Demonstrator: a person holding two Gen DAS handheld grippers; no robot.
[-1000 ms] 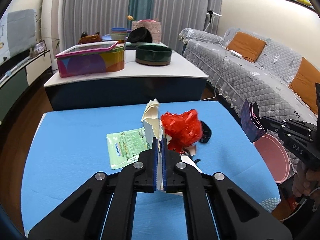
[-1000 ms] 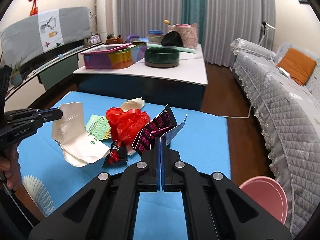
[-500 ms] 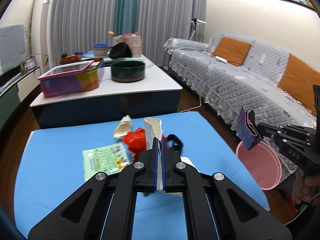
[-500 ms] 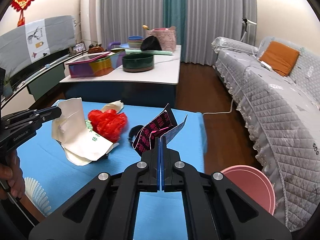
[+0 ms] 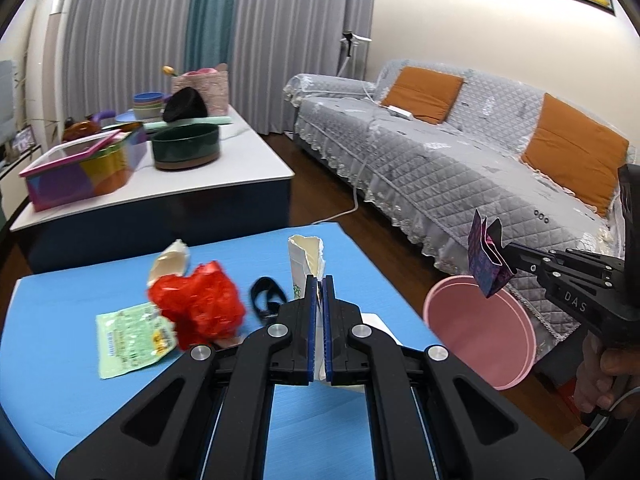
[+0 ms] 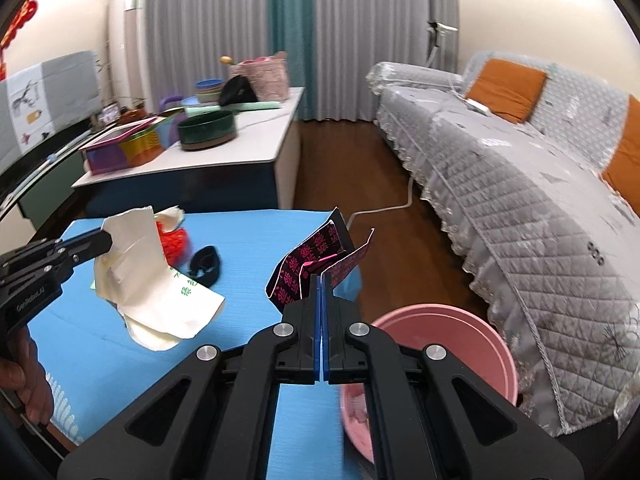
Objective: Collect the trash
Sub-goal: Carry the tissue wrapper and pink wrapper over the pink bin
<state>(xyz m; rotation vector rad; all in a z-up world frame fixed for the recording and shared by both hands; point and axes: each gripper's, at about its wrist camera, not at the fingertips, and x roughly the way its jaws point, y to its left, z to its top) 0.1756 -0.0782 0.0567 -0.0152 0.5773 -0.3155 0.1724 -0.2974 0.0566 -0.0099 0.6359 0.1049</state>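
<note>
My left gripper (image 5: 317,280) is shut on a cream paper bag (image 5: 306,258), held above the blue table (image 5: 72,384); it also shows in the right wrist view (image 6: 140,276). My right gripper (image 6: 322,278) is shut on a black wrapper with pink print (image 6: 312,260), held over the near rim of the pink bin (image 6: 452,332). In the left wrist view the wrapper (image 5: 486,264) hangs above the bin (image 5: 480,332). A red plastic bag (image 5: 198,308), a green packet (image 5: 132,336), a crumpled cream paper (image 5: 170,260) and a black piece (image 5: 266,300) lie on the table.
A white coffee table (image 5: 208,176) behind holds a dark green bowl (image 5: 186,152), a colourful box (image 5: 80,172) and other dishes. A grey sofa (image 5: 460,172) with orange cushions runs along the right. Wooden floor lies between them.
Both grippers have swung right toward the sofa with their loads. The pink bin has come closer and larger in both views; the wrapper now hangs over it.
</note>
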